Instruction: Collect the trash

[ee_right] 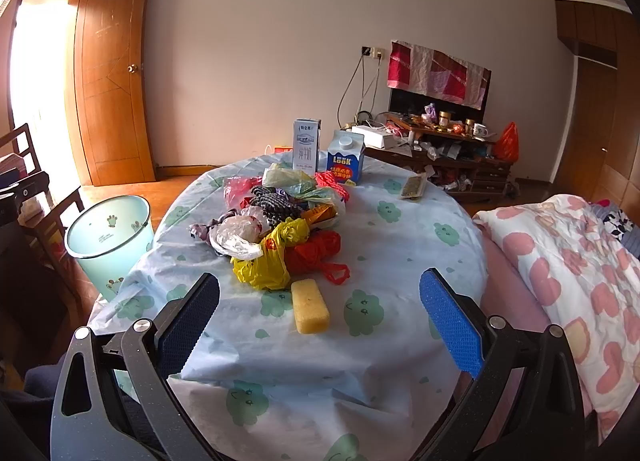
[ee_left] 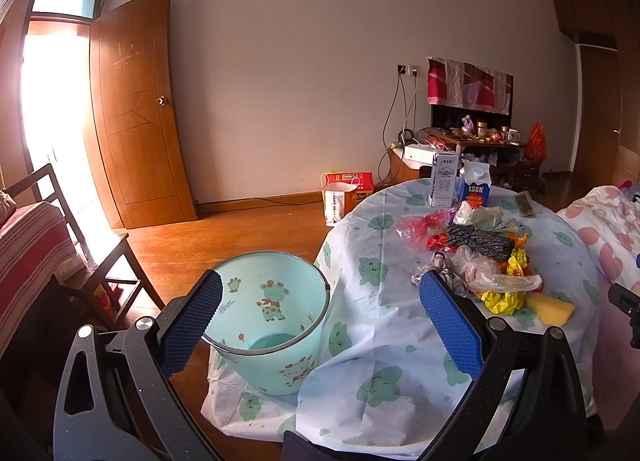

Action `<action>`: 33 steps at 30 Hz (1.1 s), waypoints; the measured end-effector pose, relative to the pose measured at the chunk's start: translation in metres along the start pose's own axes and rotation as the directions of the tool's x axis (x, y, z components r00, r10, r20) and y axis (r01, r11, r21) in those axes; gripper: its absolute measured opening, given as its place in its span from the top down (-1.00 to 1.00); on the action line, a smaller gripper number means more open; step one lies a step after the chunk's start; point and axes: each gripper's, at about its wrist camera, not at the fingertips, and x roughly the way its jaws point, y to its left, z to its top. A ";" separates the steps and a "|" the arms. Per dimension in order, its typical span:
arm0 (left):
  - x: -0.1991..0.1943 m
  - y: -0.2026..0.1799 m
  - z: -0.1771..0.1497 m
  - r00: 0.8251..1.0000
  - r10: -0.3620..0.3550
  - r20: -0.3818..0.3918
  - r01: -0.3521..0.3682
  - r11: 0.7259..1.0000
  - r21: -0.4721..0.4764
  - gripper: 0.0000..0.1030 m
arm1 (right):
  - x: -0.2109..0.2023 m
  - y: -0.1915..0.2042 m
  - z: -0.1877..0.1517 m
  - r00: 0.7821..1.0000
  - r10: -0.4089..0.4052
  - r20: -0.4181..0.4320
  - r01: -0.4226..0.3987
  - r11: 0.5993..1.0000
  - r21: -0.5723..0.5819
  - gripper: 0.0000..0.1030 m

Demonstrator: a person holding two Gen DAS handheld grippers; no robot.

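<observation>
A pile of trash [ee_right: 276, 229] lies on the round table [ee_right: 400, 261]: plastic bags in yellow, red and white, wrappers and a dark knitted piece. A yellow sponge [ee_right: 309, 311] lies in front of it. Two cartons [ee_right: 344, 159] stand at the far edge. A pale green bin [ee_left: 268, 321] stands on the floor left of the table; it also shows in the right wrist view [ee_right: 108, 241]. My left gripper [ee_left: 320, 321] is open and empty above the bin's rim. My right gripper [ee_right: 320, 317] is open and empty, near the sponge.
A wooden chair [ee_left: 100, 273] stands left of the bin. A bed with a pink-patterned quilt [ee_right: 568, 273] borders the table on the right. A cluttered TV stand [ee_right: 448, 149] and an open door [ee_right: 112, 77] are at the back.
</observation>
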 end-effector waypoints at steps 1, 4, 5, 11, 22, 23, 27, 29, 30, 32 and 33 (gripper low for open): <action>0.000 0.000 0.001 1.000 0.000 0.000 0.000 1.000 0.000 -0.88 | 0.000 0.000 0.000 1.000 -0.001 0.001 0.001 1.000 0.000 -0.91; -0.001 0.002 0.003 1.000 0.001 0.000 -0.001 1.000 -0.001 -0.88 | 0.000 0.000 0.000 1.000 -0.001 0.000 0.001 1.000 0.001 -0.91; -0.001 0.003 0.004 1.000 0.001 0.001 -0.001 1.000 -0.002 -0.88 | 0.000 -0.001 0.000 1.000 0.000 0.000 0.000 1.000 0.001 -0.91; 0.001 -0.001 -0.004 1.000 0.002 0.003 -0.002 1.000 -0.002 -0.88 | 0.000 0.000 0.000 1.000 -0.001 0.000 0.001 1.000 0.000 -0.91; 0.000 0.001 -0.004 1.000 0.006 0.001 -0.006 1.000 -0.002 -0.88 | 0.000 -0.001 0.000 1.000 -0.002 0.000 0.002 1.000 0.001 -0.91; 0.000 0.001 -0.004 1.000 0.006 0.001 -0.006 1.000 -0.002 -0.88 | 0.001 -0.002 0.000 1.000 -0.003 0.000 0.003 1.000 0.003 -0.91; 0.000 0.000 -0.004 1.000 0.004 0.000 -0.004 1.000 -0.001 -0.88 | 0.001 -0.002 0.001 1.000 -0.005 0.000 0.005 1.000 0.002 -0.91; 0.000 -0.001 -0.005 1.000 0.005 -0.001 -0.005 1.000 -0.001 -0.88 | 0.002 -0.004 0.001 1.000 -0.006 -0.001 0.006 1.000 0.003 -0.91; 0.001 0.000 -0.005 1.000 0.004 -0.002 -0.004 1.000 -0.001 -0.88 | 0.001 -0.003 0.001 1.000 -0.006 0.000 0.006 1.000 0.003 -0.91; 0.002 0.000 -0.006 1.000 0.007 -0.006 -0.007 1.000 -0.001 -0.88 | 0.002 -0.004 0.000 1.000 -0.009 -0.003 0.009 1.000 0.004 -0.91; 0.004 -0.001 -0.006 1.000 0.007 -0.008 -0.007 1.000 -0.001 -0.88 | 0.003 -0.006 0.000 1.000 -0.011 -0.004 0.011 1.000 0.005 -0.91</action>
